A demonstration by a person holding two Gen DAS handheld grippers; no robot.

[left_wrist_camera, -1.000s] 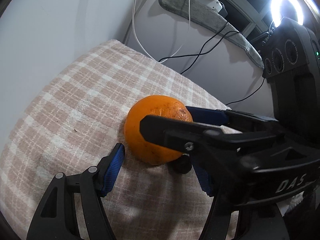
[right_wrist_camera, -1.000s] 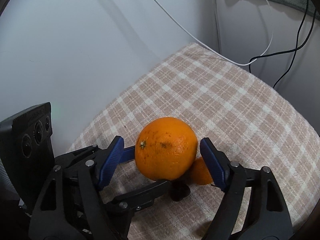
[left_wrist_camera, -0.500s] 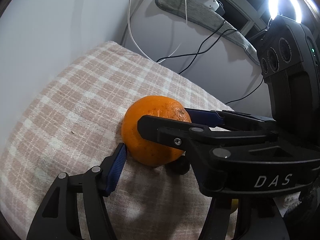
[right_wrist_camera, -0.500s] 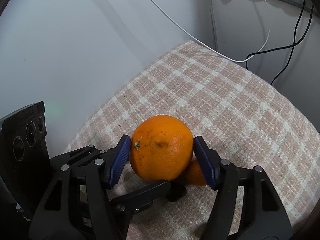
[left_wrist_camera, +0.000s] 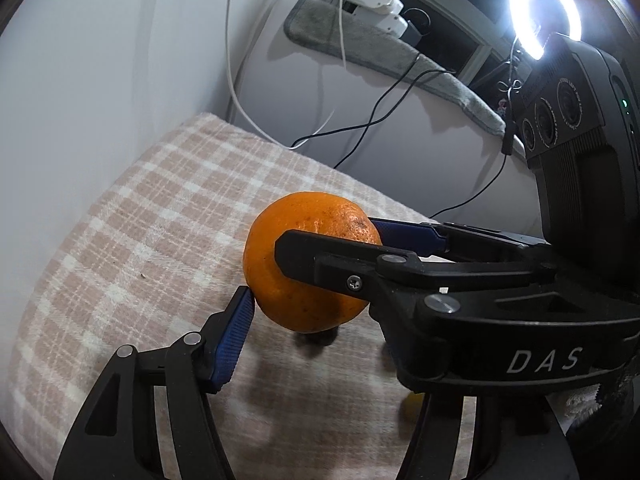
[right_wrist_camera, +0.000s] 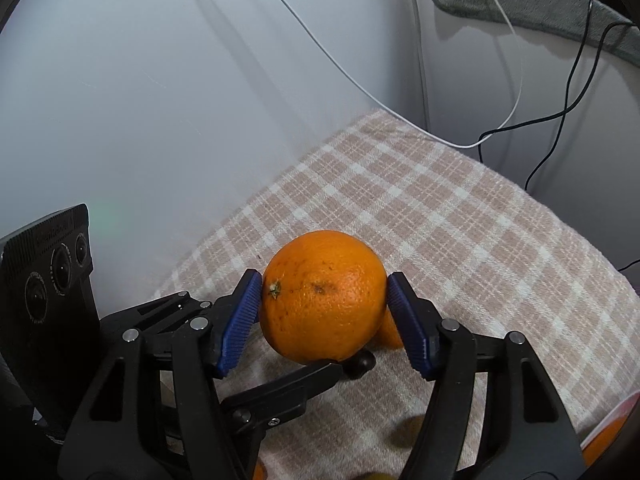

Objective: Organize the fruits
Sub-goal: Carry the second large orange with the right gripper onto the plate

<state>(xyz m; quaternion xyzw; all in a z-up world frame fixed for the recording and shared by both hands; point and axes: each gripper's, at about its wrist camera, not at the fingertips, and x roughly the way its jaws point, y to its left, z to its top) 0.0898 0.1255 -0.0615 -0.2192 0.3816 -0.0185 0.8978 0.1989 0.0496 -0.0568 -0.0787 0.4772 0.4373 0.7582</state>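
Observation:
A large orange (left_wrist_camera: 308, 280) hangs just above the pink plaid cloth (left_wrist_camera: 140, 240), with its shadow below it. My right gripper (right_wrist_camera: 324, 308) is shut on it, a blue pad pressed to each side. In the left wrist view the right gripper (left_wrist_camera: 328, 236) reaches in from the right. My left gripper (left_wrist_camera: 316, 312) also straddles the orange. The tip of its left pad (left_wrist_camera: 234, 336) touches the fruit's lower left, and its other finger is hidden behind the right gripper. In the right wrist view that finger (right_wrist_camera: 280, 392) lies against the orange's underside.
A smaller orange (right_wrist_camera: 390, 334) lies on the cloth behind the held one. More orange fruit (right_wrist_camera: 604, 440) shows at the bottom right edge. A white wall (right_wrist_camera: 160, 100) bounds the cloth on the left. Cables (right_wrist_camera: 560, 120) hang past its far edge and a ring light (left_wrist_camera: 544, 12) glares.
The right jaws closed onto the orange. The left pad, apart from the fruit before, now touches it. Both grippers and the orange have risen off the cloth.

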